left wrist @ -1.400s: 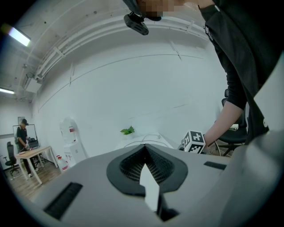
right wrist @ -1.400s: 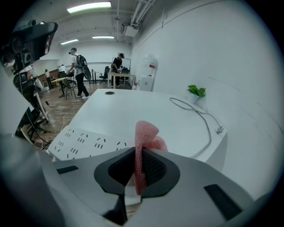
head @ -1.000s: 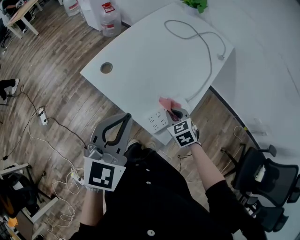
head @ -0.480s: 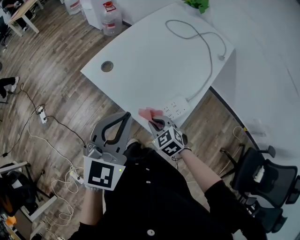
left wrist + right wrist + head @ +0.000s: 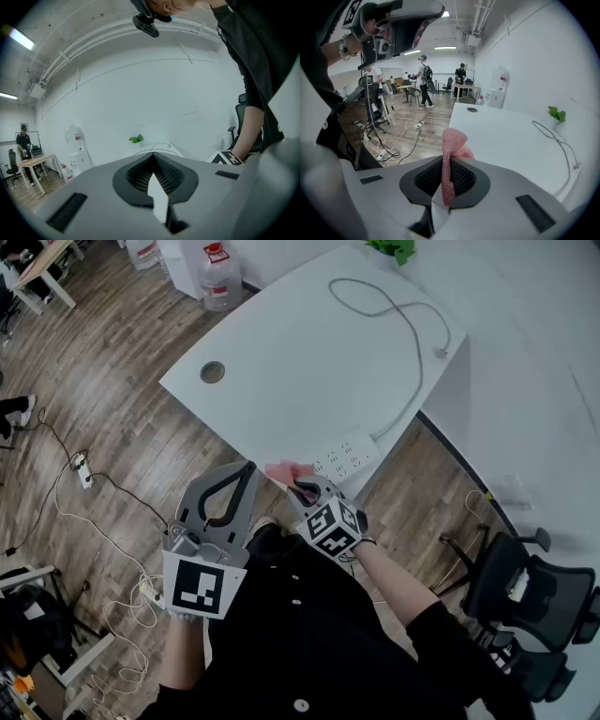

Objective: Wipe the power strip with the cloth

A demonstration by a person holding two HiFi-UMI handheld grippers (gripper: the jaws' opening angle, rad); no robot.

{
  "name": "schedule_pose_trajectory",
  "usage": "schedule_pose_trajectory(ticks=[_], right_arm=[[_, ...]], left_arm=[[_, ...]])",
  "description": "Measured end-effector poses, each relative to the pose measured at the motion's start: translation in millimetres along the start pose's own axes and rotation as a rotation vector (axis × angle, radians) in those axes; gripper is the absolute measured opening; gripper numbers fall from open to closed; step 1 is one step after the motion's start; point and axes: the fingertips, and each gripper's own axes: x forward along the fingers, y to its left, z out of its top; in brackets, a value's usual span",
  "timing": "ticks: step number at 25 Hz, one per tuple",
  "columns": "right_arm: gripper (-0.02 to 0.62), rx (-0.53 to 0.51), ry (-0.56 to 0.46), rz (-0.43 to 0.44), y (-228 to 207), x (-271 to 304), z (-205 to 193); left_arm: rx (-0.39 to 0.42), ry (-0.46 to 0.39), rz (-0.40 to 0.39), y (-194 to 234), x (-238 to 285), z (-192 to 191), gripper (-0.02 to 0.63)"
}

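The wooden floor (image 5: 103, 381) fills the left half of the head view; the white table (image 5: 300, 352) runs from the centre to the top right; a black office chair (image 5: 525, 601) stands at the lower right.

The left gripper (image 5: 249, 469) sits at lower centre-left, off the table's near edge, its tongs closed together with nothing between them, as the left gripper view (image 5: 153, 157) confirms; the right gripper (image 5: 298, 488) is just right of it at the table's edge, its tongs clamped on the pink cloth (image 5: 281, 471), a knitted fold that stands up out of the pads in the right gripper view (image 5: 452, 140).

The white power strip (image 5: 345, 455) lies at the table's near edge, centre of frame, just right of the cloth and not touched by it; its grey cable (image 5: 412, 343) loops away toward the top right.

A water bottle (image 5: 217, 273) at the upper left bears a red label, its print too small to read; the marker cubes carry only black-and-white square patterns; a green plant (image 5: 394, 249) sits at the top edge; a round cable hole (image 5: 213, 372) lies in the table's left part.
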Motion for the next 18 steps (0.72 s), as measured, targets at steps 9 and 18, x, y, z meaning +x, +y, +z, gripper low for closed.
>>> schedule_pose_trajectory(ticks=[9, 18], right_arm=[[0.057, 0.122, -0.123, -0.188, -42, -50, 21], [0.057, 0.248, -0.288, -0.425, -90, -138, 37]], left_arm=[[0.014, -0.037, -0.07, -7, 14, 8, 0.011], [0.052, -0.092, -0.178, -27, 45, 29, 0.011]])
